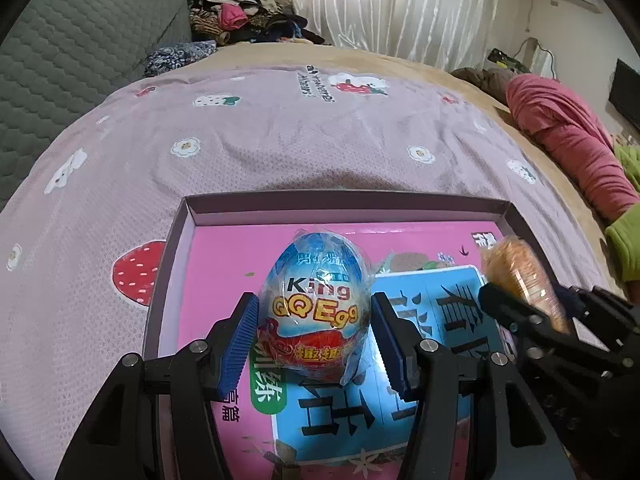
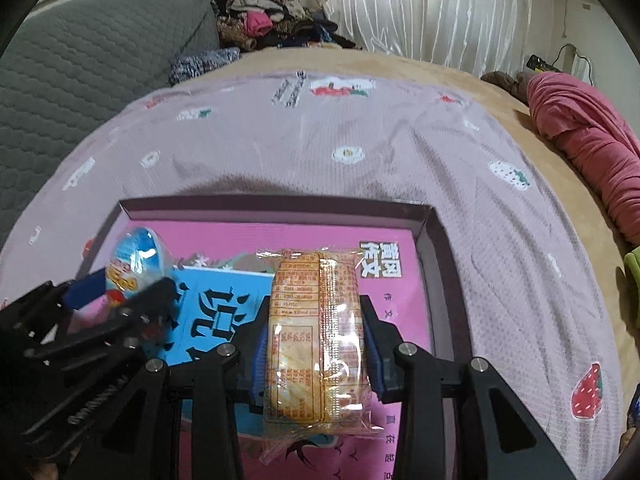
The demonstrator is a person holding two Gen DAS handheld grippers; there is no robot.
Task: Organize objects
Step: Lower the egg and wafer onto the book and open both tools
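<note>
Here, low in the left wrist view, the left gripper [image 1: 314, 340] has its blue pads [image 1: 240, 344] pressed against the sides of a wrapped toy egg [image 1: 316, 304], blue and white with red and yellow lettering, so the tongs are clamped on the egg. The egg fills the centre of the frame, over an open box [image 1: 176, 240] with dark walls. A pink book [image 1: 224, 264] lies flat on the box floor, with a blue panel of large dark characters on its cover.

In the right wrist view the right gripper [image 2: 316, 344] sits at lower centre, its tongs drawn in tight on a snack packet [image 2: 316, 340] in clear wrap, orange with small red print. The packet stands upright between the pads over the right half of the same box. The egg shows blurred at the left edge of this frame, and the packet shows blurred at the right edge of the left view, so the two grippers hang side by side.

The box rests on a mauve bedsheet [image 1: 280, 140] printed with strawberries. A heap of clothes [image 1: 240, 12] sits at upper centre-left, and a pink blanket [image 1: 568, 140] lies at the right.
</note>
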